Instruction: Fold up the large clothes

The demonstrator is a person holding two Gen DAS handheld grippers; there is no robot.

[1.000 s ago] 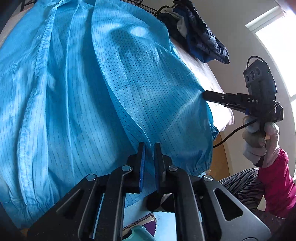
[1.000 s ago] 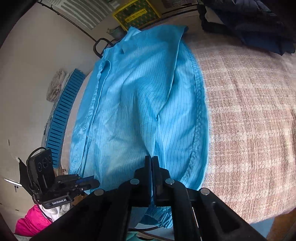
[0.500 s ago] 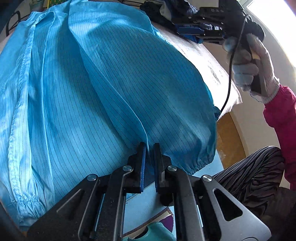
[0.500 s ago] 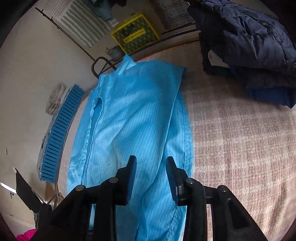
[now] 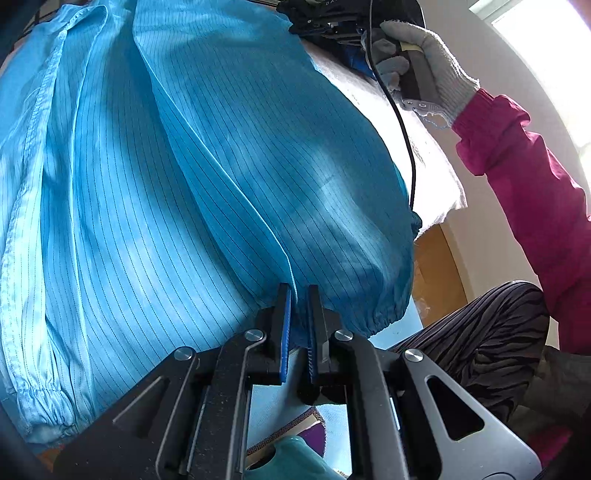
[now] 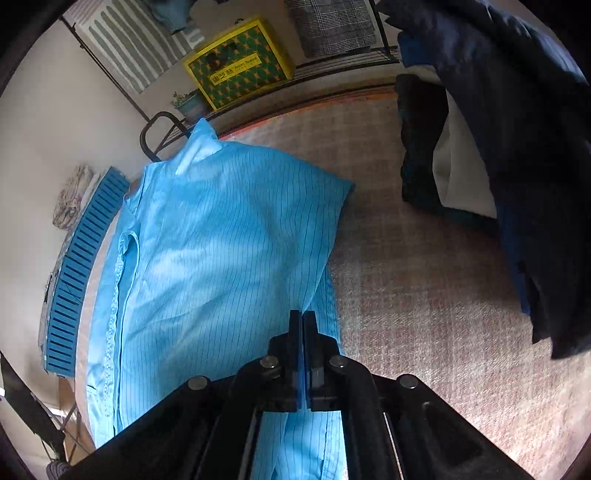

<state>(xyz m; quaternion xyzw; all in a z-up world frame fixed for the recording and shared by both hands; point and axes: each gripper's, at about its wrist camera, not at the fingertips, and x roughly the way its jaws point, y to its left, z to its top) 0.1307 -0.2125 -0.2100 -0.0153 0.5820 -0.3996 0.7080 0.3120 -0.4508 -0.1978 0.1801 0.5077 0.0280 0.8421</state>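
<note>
A light blue pinstriped garment (image 5: 184, 184) lies spread on the plaid-covered table (image 6: 424, 295), one side folded over the body, with elastic cuffs at the near edge. My left gripper (image 5: 298, 295) is shut on the folded edge near the cuff. In the right wrist view the blue garment (image 6: 221, 240) reaches up to its collar. My right gripper (image 6: 303, 319) sits at the folded sleeve edge, its jaws closing flat together with the fabric edge pinched at the tips. A white-gloved hand (image 5: 424, 48) holds the right gripper (image 5: 306, 22) at the garment's far side.
A pile of dark navy clothes (image 6: 517, 147) covers the table's far right. Beyond the table stand a yellow-green box (image 6: 236, 66) and a blue slatted crate (image 6: 81, 273). The person's pink sleeve (image 5: 535, 177) and striped trousers (image 5: 480, 332) are at the right.
The right gripper let go of the garment near its lower edge, opened, moved up along the folded edge and shut again. The left gripper kept its hold and hardly moved.
</note>
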